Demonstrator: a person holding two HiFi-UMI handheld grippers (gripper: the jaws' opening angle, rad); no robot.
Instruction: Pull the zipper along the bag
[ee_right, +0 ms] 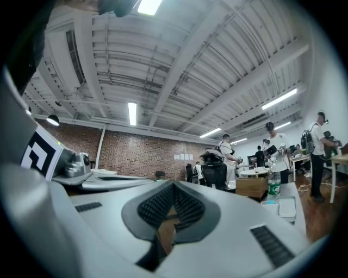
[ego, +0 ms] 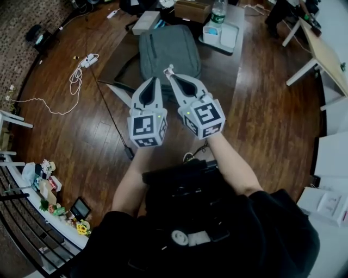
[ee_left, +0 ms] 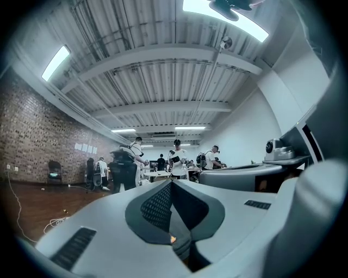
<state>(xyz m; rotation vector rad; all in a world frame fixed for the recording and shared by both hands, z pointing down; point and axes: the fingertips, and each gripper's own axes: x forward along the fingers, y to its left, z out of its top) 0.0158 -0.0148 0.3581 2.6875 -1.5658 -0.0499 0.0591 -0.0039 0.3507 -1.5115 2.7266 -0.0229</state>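
Note:
A grey backpack [ego: 168,50] lies flat on a dark low table [ego: 223,70] in the head view. Its zipper is too small to make out. My two grippers are held side by side, level, in front of the bag's near edge. The left gripper [ego: 157,79] is shut with nothing in it, its fingertips meeting in the left gripper view [ee_left: 172,182]. Beside it the right gripper [ego: 169,71] is also shut and empty, its pads touching in the right gripper view [ee_right: 173,183]. Both gripper views look out over the room, and the bag does not show in either.
A cardboard box [ego: 191,10], a water bottle [ego: 218,12] and a white tray [ego: 222,36] stand on the table beyond the bag. A white cable [ego: 75,79] and a black cable [ego: 111,117] lie on the wooden floor. A white desk [ego: 326,49] is at right. People [ee_left: 176,157] stand far off.

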